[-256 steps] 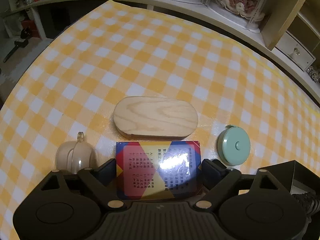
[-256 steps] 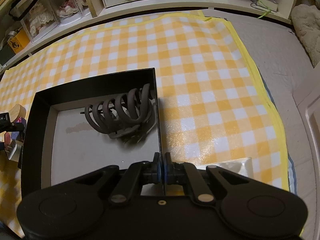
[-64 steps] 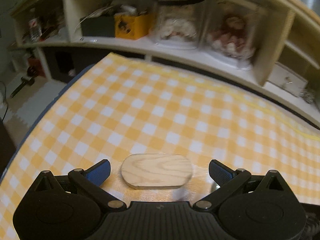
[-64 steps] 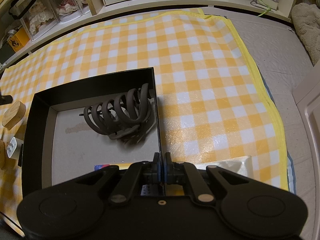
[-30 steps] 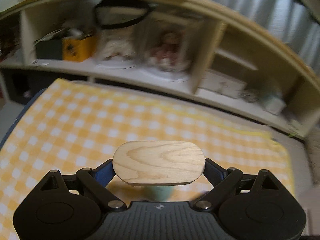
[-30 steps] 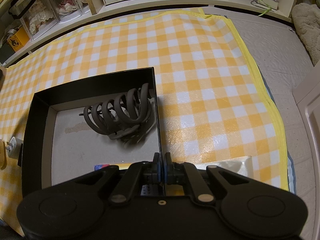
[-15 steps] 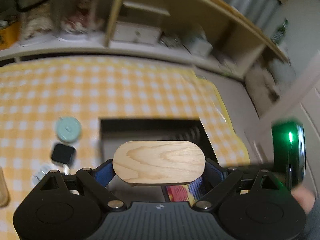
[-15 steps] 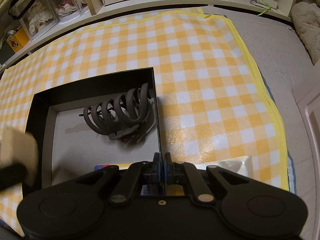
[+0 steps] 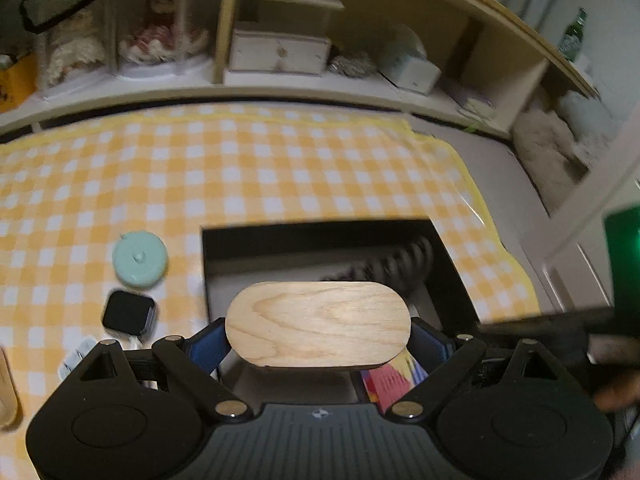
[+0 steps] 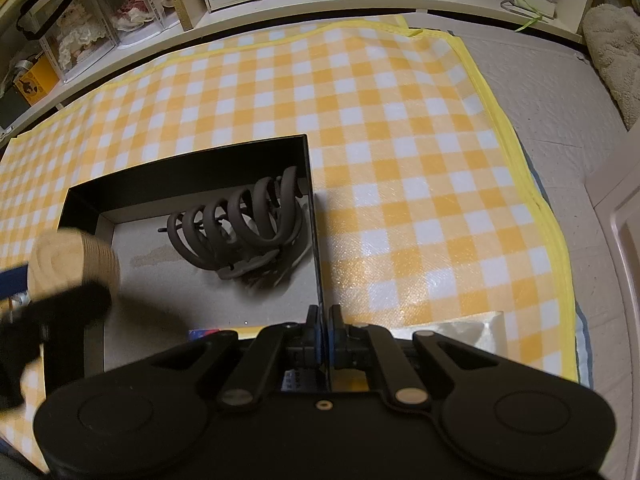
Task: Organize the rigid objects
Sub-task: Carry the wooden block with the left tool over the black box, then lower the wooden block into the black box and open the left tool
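My left gripper [image 9: 318,340] is shut on an oval wooden block [image 9: 318,324] and holds it in the air over the near left part of a black box [image 9: 320,226]. The block also shows at the left of the right wrist view [image 10: 72,266], above the box's left wall. My right gripper [image 10: 325,324] is shut on the box's right wall [image 10: 314,216]. Inside the box lie a dark hair claw clip [image 10: 244,228] and a colourful card pack [image 9: 394,376], partly hidden.
On the yellow checked cloth [image 10: 400,128], left of the box, lie a mint round tape measure [image 9: 139,259], a black square smartwatch [image 9: 128,313] and a white charger [image 9: 74,360]. Shelves with clutter [image 9: 280,52] run along the far side.
My left gripper took hold of the wooden block, lifted it and carried it right over the box. My right gripper stayed clamped on the box wall.
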`<action>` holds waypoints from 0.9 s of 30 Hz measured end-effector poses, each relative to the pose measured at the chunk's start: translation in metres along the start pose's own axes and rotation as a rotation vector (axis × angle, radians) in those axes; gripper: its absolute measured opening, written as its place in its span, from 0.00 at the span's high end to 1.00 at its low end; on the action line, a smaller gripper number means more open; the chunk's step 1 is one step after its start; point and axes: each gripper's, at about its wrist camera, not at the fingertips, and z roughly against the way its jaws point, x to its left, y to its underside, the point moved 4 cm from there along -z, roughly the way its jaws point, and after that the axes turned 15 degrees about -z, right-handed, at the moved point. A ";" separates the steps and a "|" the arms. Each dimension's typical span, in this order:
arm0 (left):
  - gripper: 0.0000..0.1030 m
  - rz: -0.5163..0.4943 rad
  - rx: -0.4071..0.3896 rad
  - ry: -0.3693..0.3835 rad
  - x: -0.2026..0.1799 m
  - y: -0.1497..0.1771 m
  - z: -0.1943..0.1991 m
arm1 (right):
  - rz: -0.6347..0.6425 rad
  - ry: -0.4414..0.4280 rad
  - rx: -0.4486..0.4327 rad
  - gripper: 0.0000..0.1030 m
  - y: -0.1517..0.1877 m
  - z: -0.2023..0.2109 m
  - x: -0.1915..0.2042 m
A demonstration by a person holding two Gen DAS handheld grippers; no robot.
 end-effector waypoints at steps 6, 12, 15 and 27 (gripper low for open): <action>0.10 0.012 -0.034 -0.050 0.010 -0.006 -0.002 | 0.000 0.000 0.000 0.96 0.000 0.000 0.000; 0.00 0.090 -0.065 -0.035 0.022 -0.006 -0.010 | 0.000 -0.001 0.000 0.96 0.000 0.000 0.000; 0.00 0.127 -0.044 -0.038 0.028 -0.005 -0.012 | 0.002 0.002 0.000 0.96 0.000 0.000 0.000; 0.00 0.108 -0.016 -0.012 0.026 -0.004 -0.006 | 0.001 0.000 0.001 0.96 0.001 -0.001 -0.001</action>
